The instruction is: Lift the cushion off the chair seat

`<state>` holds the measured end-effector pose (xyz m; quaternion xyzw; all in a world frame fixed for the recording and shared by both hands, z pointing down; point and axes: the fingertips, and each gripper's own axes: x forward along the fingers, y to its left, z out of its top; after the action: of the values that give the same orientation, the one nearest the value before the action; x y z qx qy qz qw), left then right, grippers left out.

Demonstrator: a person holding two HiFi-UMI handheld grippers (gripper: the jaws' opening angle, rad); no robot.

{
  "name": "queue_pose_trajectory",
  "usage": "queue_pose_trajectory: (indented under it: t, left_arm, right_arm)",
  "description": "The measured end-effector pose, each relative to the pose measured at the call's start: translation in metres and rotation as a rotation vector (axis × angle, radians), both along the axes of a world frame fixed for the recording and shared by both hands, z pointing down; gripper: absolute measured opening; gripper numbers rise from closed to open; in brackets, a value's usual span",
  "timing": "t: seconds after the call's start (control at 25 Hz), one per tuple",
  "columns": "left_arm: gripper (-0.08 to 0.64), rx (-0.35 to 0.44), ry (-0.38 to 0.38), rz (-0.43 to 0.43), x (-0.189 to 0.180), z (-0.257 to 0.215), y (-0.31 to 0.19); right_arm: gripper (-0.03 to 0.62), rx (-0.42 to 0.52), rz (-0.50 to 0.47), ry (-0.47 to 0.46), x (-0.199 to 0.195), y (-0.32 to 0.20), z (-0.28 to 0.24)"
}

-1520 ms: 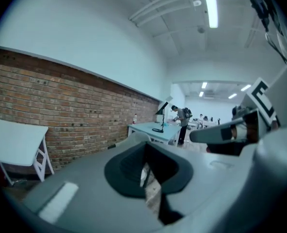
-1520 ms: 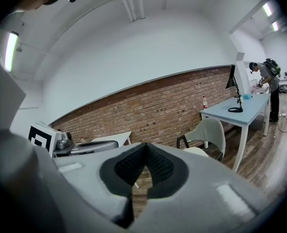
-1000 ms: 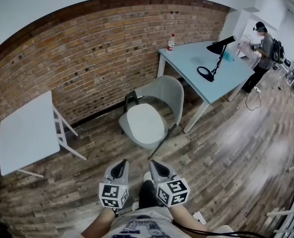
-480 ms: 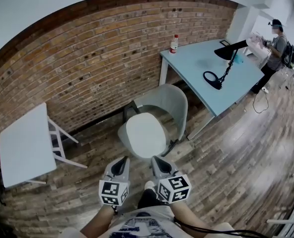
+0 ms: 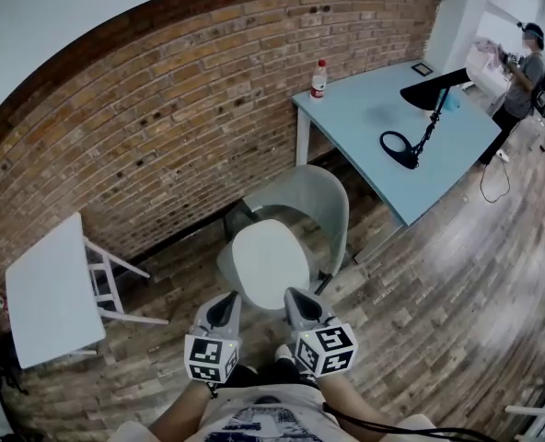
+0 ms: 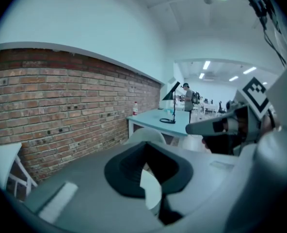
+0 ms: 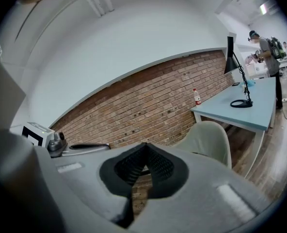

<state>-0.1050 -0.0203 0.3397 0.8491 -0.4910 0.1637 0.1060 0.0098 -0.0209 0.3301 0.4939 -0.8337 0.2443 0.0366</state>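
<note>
A pale grey shell chair [image 5: 314, 205] stands by the brick wall, with a white oval cushion [image 5: 268, 263] lying flat on its seat. My left gripper [image 5: 224, 305] and right gripper [image 5: 299, 299] are side by side just short of the seat's near edge, both shut and empty, touching nothing. In the left gripper view the shut jaws [image 6: 144, 148] point at the chair's back [image 6: 146, 134], and the right gripper [image 6: 221, 127] shows alongside. In the right gripper view the jaws [image 7: 144, 148] are shut too, with the chair [image 7: 206, 137] to their right.
A light blue table [image 5: 374, 109] stands right of the chair with a bottle [image 5: 319, 78] and a black desk lamp [image 5: 418, 132] on it. A white folding table [image 5: 42, 293] is at the left. A person [image 5: 530, 63] stands far right. The floor is wood planks.
Both grippers have moved forward together towards the chair; the seat's near edge now lies just ahead of their tips. The jaws stayed shut.
</note>
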Motion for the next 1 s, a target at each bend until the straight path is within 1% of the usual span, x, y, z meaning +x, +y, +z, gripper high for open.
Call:
queue_pose_trajectory:
  t: [0.2, 0.4, 0.6, 0.8, 1.0]
  left_arm:
    - [-0.009, -0.024, -0.009, 0.042, 0.010, 0.010, -0.035]
    - [-0.009, -0.053, -0.006, 0.103, 0.010, 0.031, -0.077]
    - [-0.009, -0.082, -0.022, 0.193, -0.001, 0.052, -0.130]
    - [-0.009, -0.122, -0.034, 0.291, -0.012, 0.073, -0.178]
    - [-0.009, -0.158, -0.032, 0.390, -0.003, 0.102, -0.207]
  right_arm:
    - [-0.003, -0.043, 0.059, 0.007, 0.018, -0.022, 0.018]
    - [-0.003, -0.083, 0.119, 0.025, 0.018, -0.051, 0.037]
    - [-0.003, -0.129, 0.230, 0.049, 0.022, -0.094, 0.060]
    - [-0.003, -0.173, 0.346, 0.054, 0.020, -0.127, 0.079]
    - [-0.003, -0.200, 0.428, 0.062, 0.019, -0.150, 0.104]
